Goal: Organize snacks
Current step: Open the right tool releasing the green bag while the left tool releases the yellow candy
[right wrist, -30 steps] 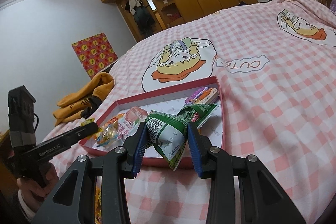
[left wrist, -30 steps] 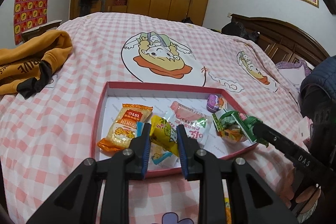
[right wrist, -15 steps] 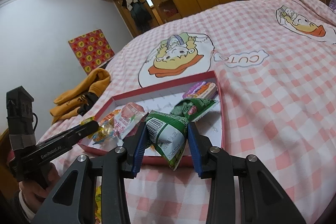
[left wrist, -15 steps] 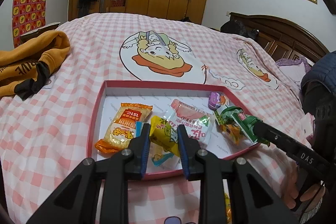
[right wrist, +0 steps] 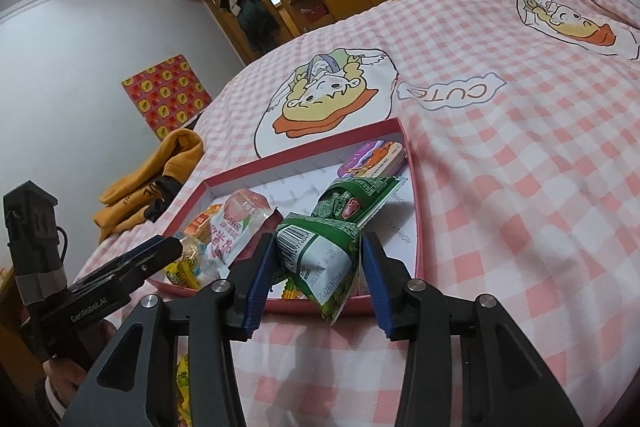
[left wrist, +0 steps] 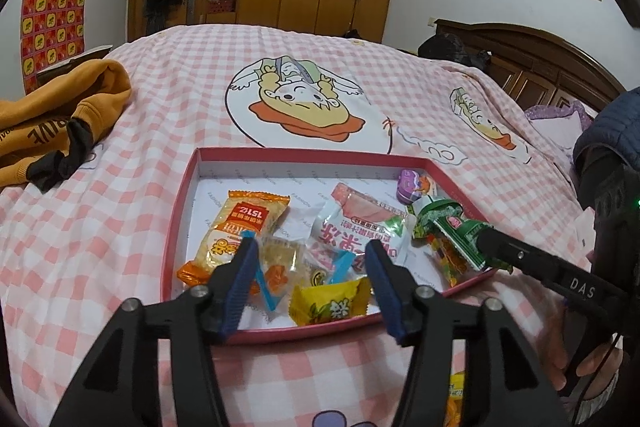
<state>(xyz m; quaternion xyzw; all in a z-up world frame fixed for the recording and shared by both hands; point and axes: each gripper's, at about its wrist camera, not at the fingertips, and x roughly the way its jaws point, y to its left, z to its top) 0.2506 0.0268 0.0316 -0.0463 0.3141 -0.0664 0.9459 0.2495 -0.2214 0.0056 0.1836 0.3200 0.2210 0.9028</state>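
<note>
A shallow red-rimmed tray [left wrist: 180, 227] lies on the pink checked bed and holds several snack packets. My left gripper [left wrist: 312, 279] is open over the tray's near edge. A yellow packet [left wrist: 330, 301] lies loose in the tray between the fingers, beside an orange packet [left wrist: 236, 227] and a white-and-pink one [left wrist: 352, 227]. My right gripper [right wrist: 318, 275] is shut on a green packet [right wrist: 320, 263] above the tray's near right corner [right wrist: 418, 219]. A second green packet [right wrist: 356, 203] and a purple one [right wrist: 372, 159] lie in the tray beyond it.
An orange hoodie [left wrist: 52, 115] lies on the bed left of the tray. Another yellow packet [left wrist: 456, 395] sits on the bedcover near the front edge. A dark wooden headboard [left wrist: 540, 63] runs along the far right, and wardrobes stand behind the bed.
My left gripper has opened and the yellow packet it held now lies in the tray. The right gripper keeps hold of the green packet and has barely moved.
</note>
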